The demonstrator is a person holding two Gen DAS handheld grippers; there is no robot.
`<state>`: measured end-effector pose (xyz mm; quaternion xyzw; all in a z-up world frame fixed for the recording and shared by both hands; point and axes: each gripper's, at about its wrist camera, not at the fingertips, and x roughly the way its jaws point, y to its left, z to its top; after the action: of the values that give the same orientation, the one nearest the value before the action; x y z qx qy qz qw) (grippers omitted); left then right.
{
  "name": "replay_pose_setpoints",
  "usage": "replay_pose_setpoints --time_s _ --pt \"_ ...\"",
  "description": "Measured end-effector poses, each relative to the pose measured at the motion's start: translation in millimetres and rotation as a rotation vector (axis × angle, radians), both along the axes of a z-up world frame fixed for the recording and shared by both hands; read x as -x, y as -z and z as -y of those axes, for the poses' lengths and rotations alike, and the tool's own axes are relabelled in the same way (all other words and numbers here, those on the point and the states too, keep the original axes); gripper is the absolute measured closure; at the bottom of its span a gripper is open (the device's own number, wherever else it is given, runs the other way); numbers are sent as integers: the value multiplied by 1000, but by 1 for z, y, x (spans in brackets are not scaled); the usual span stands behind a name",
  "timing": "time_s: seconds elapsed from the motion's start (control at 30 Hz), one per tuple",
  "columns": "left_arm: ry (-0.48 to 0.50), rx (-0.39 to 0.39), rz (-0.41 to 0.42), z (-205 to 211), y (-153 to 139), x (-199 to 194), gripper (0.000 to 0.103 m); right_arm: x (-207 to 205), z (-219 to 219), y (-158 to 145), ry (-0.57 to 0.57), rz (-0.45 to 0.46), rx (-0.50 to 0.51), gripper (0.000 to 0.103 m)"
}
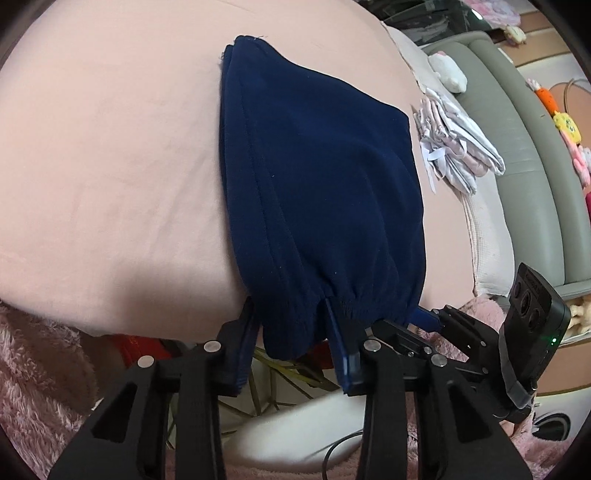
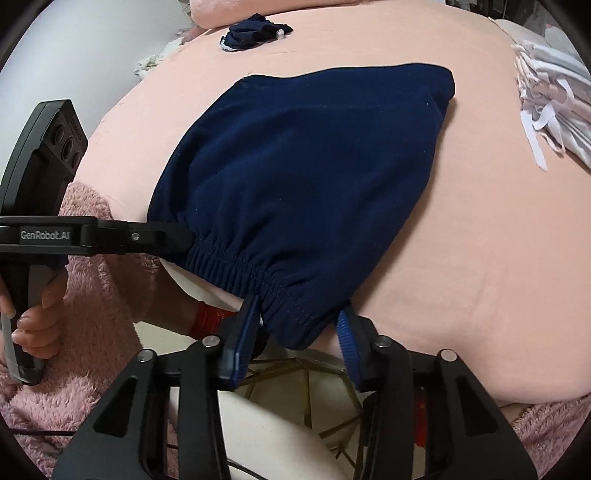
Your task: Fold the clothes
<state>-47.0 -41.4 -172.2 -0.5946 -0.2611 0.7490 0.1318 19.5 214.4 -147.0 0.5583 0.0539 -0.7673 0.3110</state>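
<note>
Below, my left claw (image 1: 295, 325) straddles the gathered elastic waistband of the navy garment (image 1: 317, 192); its blue pads sit either side of the hem, and I cannot tell whether they pinch it. My right claw (image 2: 299, 325) stands likewise at the waistband's other end, part-closed around a bunched corner, grip unclear. I see the garment lying folded on the pink bed sheet (image 1: 110, 166), waistband overhanging the near edge. Beyond its far side lies a stack of folded pale clothes (image 1: 458, 147); a small crumpled navy item (image 2: 255, 35) sits well apart
</note>
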Motion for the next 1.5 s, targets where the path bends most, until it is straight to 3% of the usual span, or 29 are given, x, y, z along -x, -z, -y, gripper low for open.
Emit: replay_pose_setpoints --time_s 0.1,0.27,0.4,0.53,0.63,0.8,1.0,1.13,1.3,1.37,1.5 --pt "-13 -6 3 -10 -4 -17 75 -1 -2 -4 -3 2 7 72" --pt "-19 -14 -7 -21 -16 -33 77 -11 -8 -20 -20 -7 57 75" --pt "-21 -66 -3 -10 -24 -46 77 -8 -18 -36 -13 -3 110 76" --pt "-24 -137 15 1 -29 -37 77 8 -33 -47 40 55 226 77" --pt "-16 -148 40 4 -31 -21 77 26 -38 -46 65 89 260 77" --pt "12 -106 24 2 -44 -19 77 37 -23 -55 49 42 188 77" --pt "-73 -224 80 15 -30 -28 77 32 -24 -57 71 76 181 76" --pt "-93 -219 97 20 -25 -31 74 26 -35 -62 73 95 186 76" --pt "-113 -173 179 9 10 -38 74 20 -27 -31 39 166 103 69" --pt "-133 -212 208 11 20 -43 74 18 -22 -12 29 205 56 65" --pt "-144 -277 192 18 10 -45 74 19 -25 -11 20 225 91 66"
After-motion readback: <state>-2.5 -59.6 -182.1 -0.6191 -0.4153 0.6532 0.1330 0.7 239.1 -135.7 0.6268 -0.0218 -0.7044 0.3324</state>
